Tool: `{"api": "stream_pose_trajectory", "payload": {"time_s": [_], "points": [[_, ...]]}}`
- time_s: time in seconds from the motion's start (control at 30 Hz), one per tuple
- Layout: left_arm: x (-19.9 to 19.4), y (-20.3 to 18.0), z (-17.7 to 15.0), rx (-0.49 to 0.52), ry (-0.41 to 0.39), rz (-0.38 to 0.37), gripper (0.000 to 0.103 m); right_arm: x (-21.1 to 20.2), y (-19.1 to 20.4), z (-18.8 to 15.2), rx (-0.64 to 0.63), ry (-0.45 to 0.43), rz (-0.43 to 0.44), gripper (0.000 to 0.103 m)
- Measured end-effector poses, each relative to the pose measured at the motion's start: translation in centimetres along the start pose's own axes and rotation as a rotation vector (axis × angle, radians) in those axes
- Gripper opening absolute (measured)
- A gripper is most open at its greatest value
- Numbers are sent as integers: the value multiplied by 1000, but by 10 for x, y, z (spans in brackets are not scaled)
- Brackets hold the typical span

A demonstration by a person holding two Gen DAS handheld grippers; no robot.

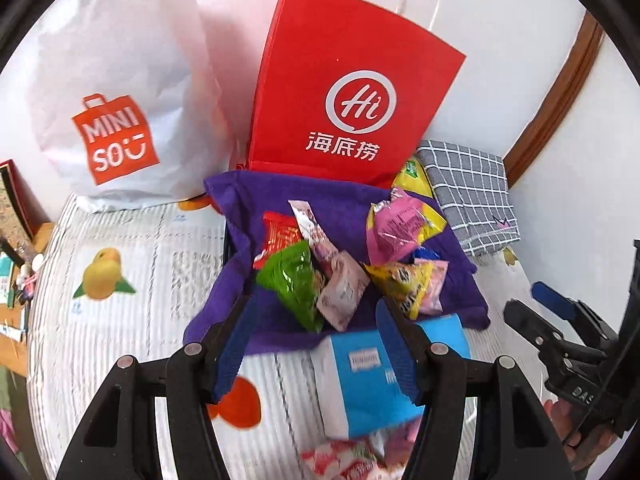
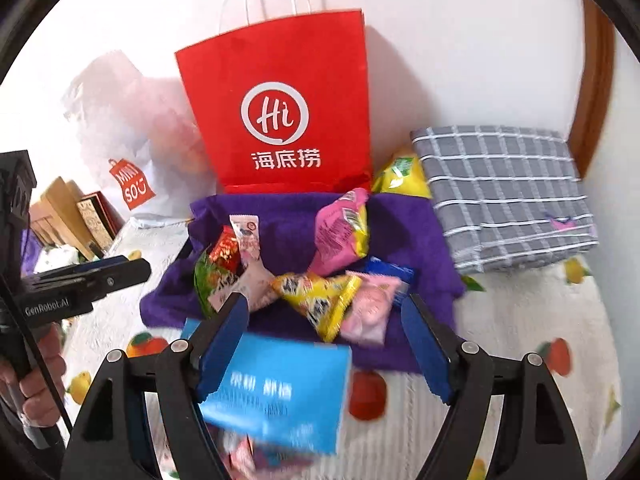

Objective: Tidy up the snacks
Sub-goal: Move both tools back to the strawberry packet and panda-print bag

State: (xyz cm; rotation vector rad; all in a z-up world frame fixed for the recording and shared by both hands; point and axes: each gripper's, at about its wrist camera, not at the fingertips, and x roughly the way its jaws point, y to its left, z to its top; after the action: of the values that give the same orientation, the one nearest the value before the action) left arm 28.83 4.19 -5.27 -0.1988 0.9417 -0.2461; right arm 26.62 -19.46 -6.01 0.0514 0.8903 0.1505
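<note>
Landmark: we place everything from the purple cloth [image 1: 280, 216], a soft, fuzzy fabric spread on a quilted, fruit-printed cover [image 1: 120, 320].
Snacks: a loose heap of small packets lies on the purple cloth, among them a green packet [image 1: 294, 280], a yellow triangular packet [image 2: 320, 300] and a pink-and-yellow bag [image 2: 342, 232].
Blue box [image 2: 280, 392]: it sits at the near edge of the purple cloth, blurred, under both grippers; we cannot tell whether it rests or falls.
Left gripper [image 1: 316, 340]: jaws partly apart, nothing pressed between the pads.
Right gripper [image 2: 324, 344]: jaws wide, the blue box below them but not clamped.
Handling: we judge the packets light, crinkly and slippery, air-puffed and easy to crush; the blue box looks stiff-sided cardboard.
Where to hold: we would pinch packets by a flat sealed edge, and the blue box across its narrow sides.
Behind the purple cloth: a stiff red paper bag [image 1: 352, 80] stands upright; a white crumpled bag [image 1: 120, 80] is to its left.
Right of the purple cloth: a folded grey checked cloth [image 2: 504, 196].
</note>
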Motion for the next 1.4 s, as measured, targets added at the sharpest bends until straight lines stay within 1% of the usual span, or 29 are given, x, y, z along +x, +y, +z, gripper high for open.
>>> {"api": "stream_pose_trajectory", "payload": {"time_s": [0.03,0.1,0.17,0.3,0.4,0.57,0.7,0.77,0.87,0.9,0.93,1.0,1.1,1.3,1.4], "points": [[-4,0,-3,0,-5,1,60,-7,2,-3,-4,-5,-15,85],[-15,-2,-12,5,-19,5,60,-26,7,-12,-14,-30,-60,85],[-25,-5,-20,19,-27,11,60,-44,12,-22,-31,-64,-87,86],[-45,-9,-38,19,-40,13,60,-71,21,-38,-56,-93,-63,87],[-54,-13,-49,33,-51,26,60,-82,23,-50,-48,-90,-38,87],[-61,-14,-66,45,-49,33,60,-92,20,-70,-22,-94,-43,87],[-66,-6,-79,22,-50,63,60,-88,13,-83,35,-49,-7,87],[-67,1,-84,-4,-44,65,60,-80,11,-91,53,-9,10,87],[-68,9,-93,-15,-34,70,60,-66,11,-104,85,43,34,86],[-68,12,-96,-17,-28,75,60,-62,12,-109,89,53,52,84],[-68,14,-99,-19,-23,76,60,-59,14,-112,91,60,64,80],[-68,19,-104,-25,-17,70,60,-51,18,-118,103,79,87,77],[-68,24,-112,-36,-11,64,60,-40,29,-128,101,99,145,77],[-62,30,-122,-15,10,67,60,-17,53,-138,30,120,150,77],[-59,32,-126,-15,16,61,60,-3,61,-142,-20,136,108,77]]}}
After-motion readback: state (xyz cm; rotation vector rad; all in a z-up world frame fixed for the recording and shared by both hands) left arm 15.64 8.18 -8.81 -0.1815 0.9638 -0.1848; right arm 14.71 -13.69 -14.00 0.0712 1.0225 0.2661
